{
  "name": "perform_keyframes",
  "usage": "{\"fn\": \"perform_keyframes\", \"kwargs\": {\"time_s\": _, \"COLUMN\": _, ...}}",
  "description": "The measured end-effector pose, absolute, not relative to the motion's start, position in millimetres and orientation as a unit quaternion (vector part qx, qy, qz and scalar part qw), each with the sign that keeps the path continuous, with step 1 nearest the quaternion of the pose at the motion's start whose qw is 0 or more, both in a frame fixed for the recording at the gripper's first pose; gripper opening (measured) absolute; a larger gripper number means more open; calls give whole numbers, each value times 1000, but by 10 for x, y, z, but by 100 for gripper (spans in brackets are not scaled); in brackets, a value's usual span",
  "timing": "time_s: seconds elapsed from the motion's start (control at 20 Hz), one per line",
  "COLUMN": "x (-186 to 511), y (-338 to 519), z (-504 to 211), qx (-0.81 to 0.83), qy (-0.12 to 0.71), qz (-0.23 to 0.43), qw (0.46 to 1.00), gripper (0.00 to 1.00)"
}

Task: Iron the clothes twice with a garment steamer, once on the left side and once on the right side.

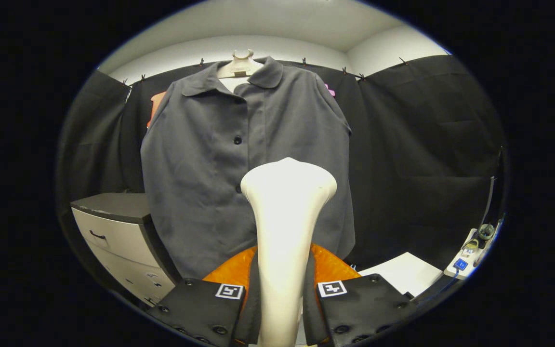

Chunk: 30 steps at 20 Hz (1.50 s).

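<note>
Black cloth walls close off the booth, pinned along their top edge with small clips, and a pale ceiling shows above them. A dark grey button-front shirt with a rounded collar hangs upright on a light-coloured hanger form against the back wall, its front facing the camera and its hem falling behind the tool.

Both fingers of the gripper are pressed against the handle of a cream garment steamer, one on each side, so the gripper is clamped on it. The steamer stands upright between them, its narrow neck widening into a broad, rounded head. That head sits in front of the shirt's lower middle, just beside the button placket; whether it touches the fabric cannot be told. An orange rounded part shows just behind the steamer's neck, between the fingers and the shirt's hem.

Beside the shirt, on its left as seen, stands a cabinet with light drawer fronts, dark handles and a dark top. On the other side, a white sheet lies on a dark worktop, and past it sits a white power strip with a blue switch and plugged-in cables.
</note>
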State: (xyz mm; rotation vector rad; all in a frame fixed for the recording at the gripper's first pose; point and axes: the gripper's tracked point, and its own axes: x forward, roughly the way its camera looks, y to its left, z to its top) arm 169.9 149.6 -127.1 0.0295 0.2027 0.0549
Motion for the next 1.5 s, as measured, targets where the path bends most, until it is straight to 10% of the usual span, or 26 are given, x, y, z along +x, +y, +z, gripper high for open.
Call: {"fn": "perform_keyframes", "kwargs": {"time_s": 1.5, "x": 873, "y": 2338, "z": 110, "qx": -2, "qy": -4, "qz": 98, "qw": 995, "gripper": 42}}
